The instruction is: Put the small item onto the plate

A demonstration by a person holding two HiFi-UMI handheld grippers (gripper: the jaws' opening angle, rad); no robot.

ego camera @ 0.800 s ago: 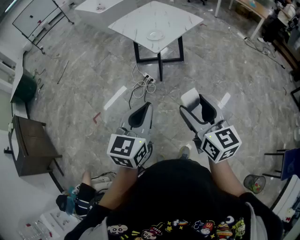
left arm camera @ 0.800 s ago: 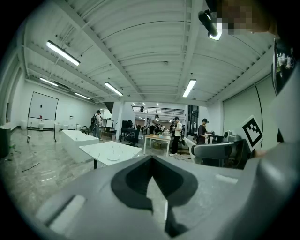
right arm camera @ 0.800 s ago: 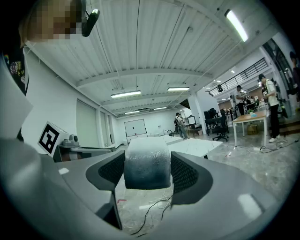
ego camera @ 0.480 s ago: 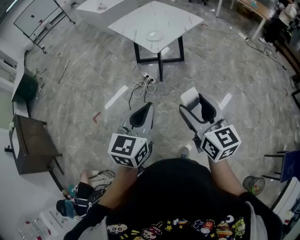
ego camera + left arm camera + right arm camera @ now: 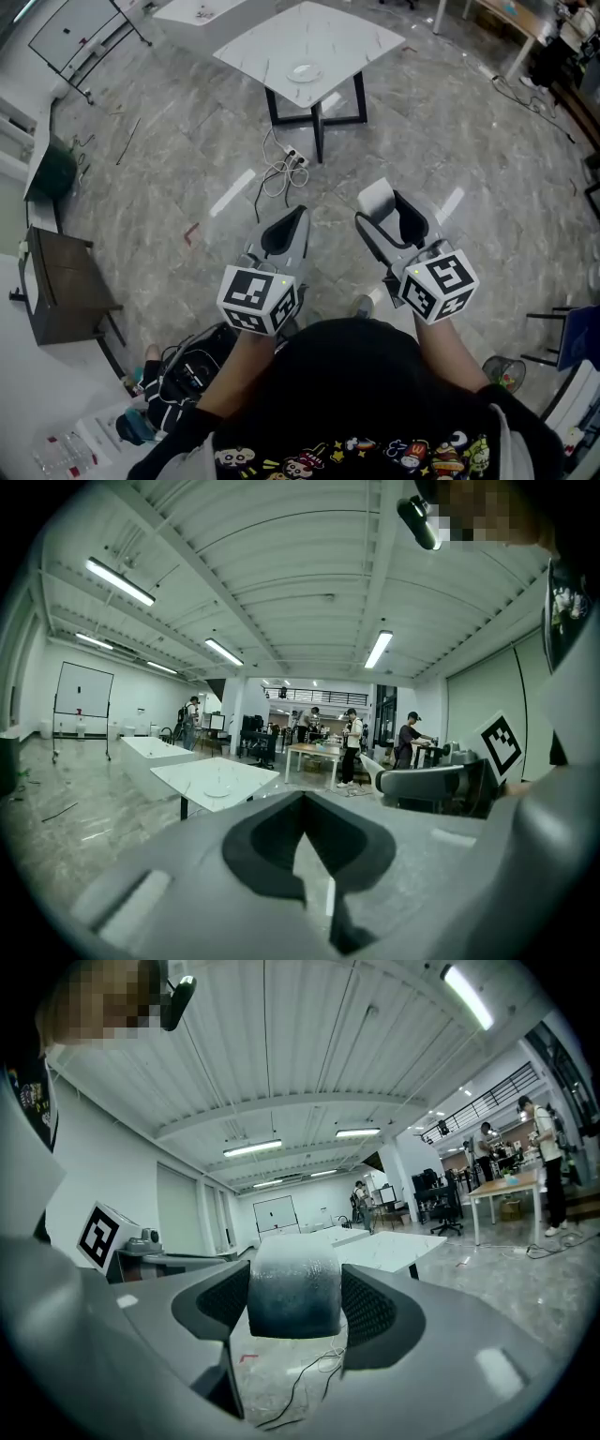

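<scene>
In the head view a white plate (image 5: pixel 305 70) lies on a white marble-top table (image 5: pixel 347 42) far ahead across the floor. My right gripper (image 5: pixel 383 204) is held at waist height, shut on a small pale rounded item (image 5: pixel 377 196). The right gripper view shows that item (image 5: pixel 293 1296) filling the gap between the jaws, with the table (image 5: pixel 398 1249) beyond. My left gripper (image 5: pixel 297 213) is held beside it, shut on nothing; in the left gripper view its jaws meet (image 5: pixel 302 805), and the table (image 5: pixel 239 778) and plate (image 5: pixel 217 791) lie ahead.
A power strip with cables (image 5: pixel 286 164) lies on the floor in front of the table's black legs (image 5: pixel 319 117). A dark cabinet (image 5: pixel 66 291) stands at the left and a wire bin (image 5: pixel 507 367) at the right. A black bag (image 5: pixel 187 373) sits near my feet. People stand at far desks (image 5: pixel 356 733).
Both grippers keep their pose and the right one keeps the item. The view has shifted a little: the table and floor slide slightly, and the black bag at lower left has come more into view.
</scene>
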